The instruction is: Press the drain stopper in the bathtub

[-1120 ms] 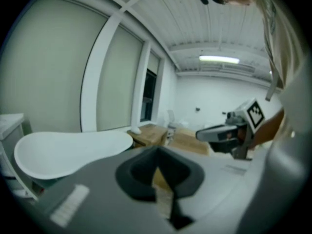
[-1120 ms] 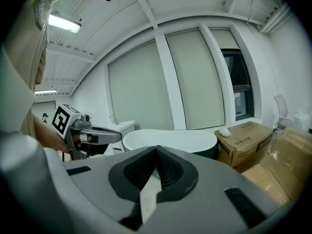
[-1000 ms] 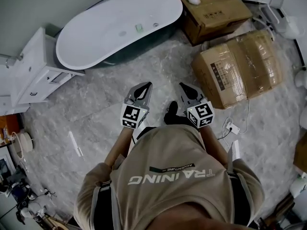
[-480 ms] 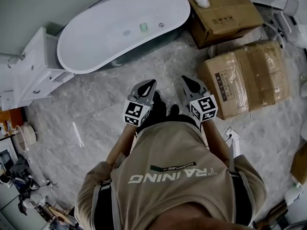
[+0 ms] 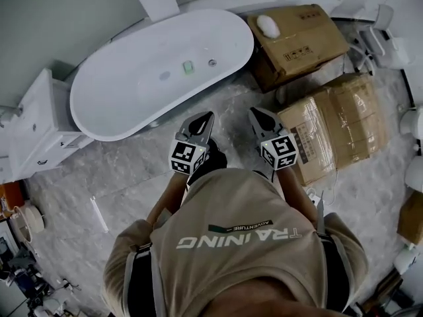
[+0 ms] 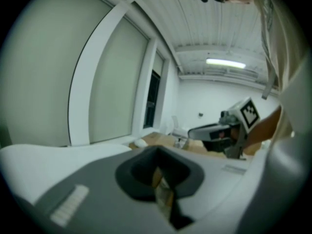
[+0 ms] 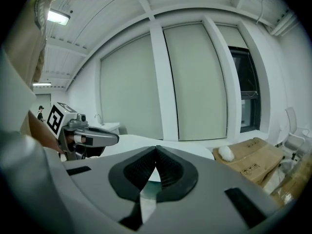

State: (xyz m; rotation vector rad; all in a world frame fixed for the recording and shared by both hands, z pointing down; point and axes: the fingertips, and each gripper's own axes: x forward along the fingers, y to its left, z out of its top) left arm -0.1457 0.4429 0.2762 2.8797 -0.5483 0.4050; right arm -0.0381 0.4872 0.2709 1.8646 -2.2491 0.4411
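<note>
The white oval bathtub [image 5: 119, 114] lies on the floor ahead of me and to the left. On its bottom I see a faint round grey spot that looks like the drain stopper [image 5: 164, 75], with a small pale green square [image 5: 188, 66] and a round metal fitting [image 5: 212, 63] to its right. My left gripper [image 5: 205, 117] and right gripper [image 5: 254, 113] are held side by side before my chest, short of the tub's near rim. Both are shut with nothing between the jaws. In the right gripper view the tub rim [image 7: 136, 141] shows beyond the left gripper [image 7: 85, 138].
Two cardboard boxes stand to the right, one [image 5: 301, 28] by the tub's end with a white lump [image 5: 268, 25] on it, and a wrapped one [image 5: 340, 117] nearer. A white cabinet [image 5: 33, 134] stands left of the tub. On the marble floor lie a white strip [image 5: 98, 213] and a cable [image 5: 314, 193].
I have stepped closer to the tub, which now sits lower and nearer in the head view. Both grippers stay shut and level in front of me.
</note>
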